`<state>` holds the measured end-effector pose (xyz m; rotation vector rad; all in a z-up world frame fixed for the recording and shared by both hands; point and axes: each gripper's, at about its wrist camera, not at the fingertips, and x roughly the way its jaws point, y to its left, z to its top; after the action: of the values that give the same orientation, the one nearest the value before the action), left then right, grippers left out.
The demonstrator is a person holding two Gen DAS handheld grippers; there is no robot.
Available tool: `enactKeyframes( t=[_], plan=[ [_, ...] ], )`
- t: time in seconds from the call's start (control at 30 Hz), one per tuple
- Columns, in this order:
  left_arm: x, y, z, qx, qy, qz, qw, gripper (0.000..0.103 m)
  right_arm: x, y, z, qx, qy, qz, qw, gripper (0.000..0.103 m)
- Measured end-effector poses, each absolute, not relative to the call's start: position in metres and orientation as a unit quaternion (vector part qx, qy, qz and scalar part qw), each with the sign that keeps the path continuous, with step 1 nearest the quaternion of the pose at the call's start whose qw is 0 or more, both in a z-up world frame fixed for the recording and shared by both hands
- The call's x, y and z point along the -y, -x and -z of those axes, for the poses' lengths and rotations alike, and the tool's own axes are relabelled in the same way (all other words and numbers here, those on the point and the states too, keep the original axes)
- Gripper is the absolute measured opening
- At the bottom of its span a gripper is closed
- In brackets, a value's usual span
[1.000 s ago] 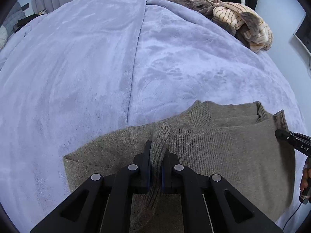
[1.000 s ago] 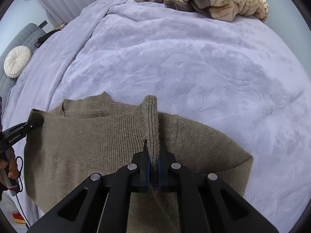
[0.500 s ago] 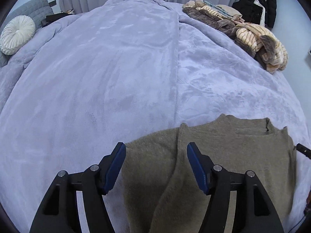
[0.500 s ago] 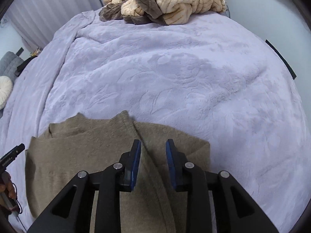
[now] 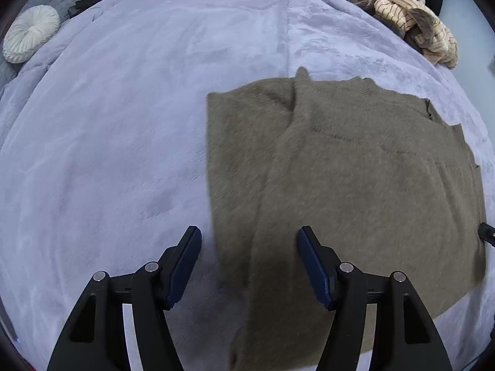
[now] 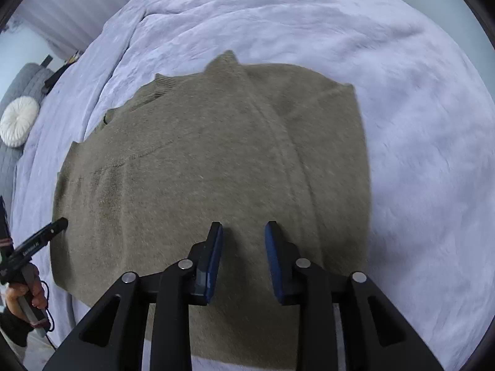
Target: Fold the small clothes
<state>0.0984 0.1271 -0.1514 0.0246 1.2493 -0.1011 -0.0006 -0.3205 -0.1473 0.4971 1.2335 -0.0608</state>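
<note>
- Both grippers have let go of the sweater's ridge since a second ago and drawn back.
- Lilac blanket (image 5: 123, 123) fills the views.
- Olive sweater (image 6: 201, 170) lies flat on it, centre frame.
- Clothes pile (image 5: 414, 27) at 1 o'clock.
- Left gripper (image 5: 249, 266) jaws wide, empty.
- Right gripper (image 6: 243, 261) jaws opening, nothing pinched.

The sweater (image 5: 355, 170) is a matt, fuzzy olive-brown knit, ribbed at its neckline. The blanket (image 5: 123, 108) under it is soft lavender plush with a faint sheen. Each tool (image 5: 249, 266) (image 6: 243, 259) is matt black plastic with blue pads (image 6: 213, 262) and small metal pins.
</note>
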Motion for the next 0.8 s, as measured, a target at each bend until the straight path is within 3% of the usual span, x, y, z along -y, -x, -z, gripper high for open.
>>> enactKeyframes(
  t=[0.1,0.17,0.27,0.53,0.57,0.6,0.63,0.67,0.8],
  plan=[
    [-0.154,-0.074,0.146,-0.607,0.080,0.053,0.789,0.067,0.339,0.039,0.143,-0.557,-0.325,0.001,0.764,0.056],
    [-0.171,-0.059,0.150,-0.622,0.155,0.058,0.765,0.076,0.341,0.063,0.147,-0.553,-0.381,-0.025,0.740,0.059],
    [-0.183,-0.035,0.166,-0.638,0.249,0.056,0.727,0.076,0.340,0.096,0.167,-0.551,-0.467,-0.038,0.690,0.063],
    [-0.176,-0.035,0.185,-0.626,0.271,0.008,0.731,0.074,0.366,0.108,0.207,-0.459,-0.606,0.035,0.649,0.063],
    [-0.177,-0.038,0.186,-0.623,0.275,0.007,0.732,0.056,0.367,0.104,0.211,-0.461,-0.611,0.041,0.642,0.059],
    [-0.177,-0.040,0.184,-0.623,0.272,0.011,0.734,0.039,0.366,0.099,0.213,-0.469,-0.609,0.042,0.638,0.026],
    [-0.175,-0.042,0.182,-0.624,0.264,0.020,0.735,0.031,0.363,0.091,0.209,-0.484,-0.590,0.036,0.646,0.009],
    [-0.174,-0.044,0.177,-0.620,0.262,0.039,0.738,0.013,0.360,0.087,0.201,-0.492,-0.568,0.032,0.660,0.009],
    [-0.163,-0.034,0.155,-0.607,0.192,0.071,0.768,0.013,0.348,0.075,0.155,-0.513,-0.453,0.005,0.729,0.009]
  ],
)
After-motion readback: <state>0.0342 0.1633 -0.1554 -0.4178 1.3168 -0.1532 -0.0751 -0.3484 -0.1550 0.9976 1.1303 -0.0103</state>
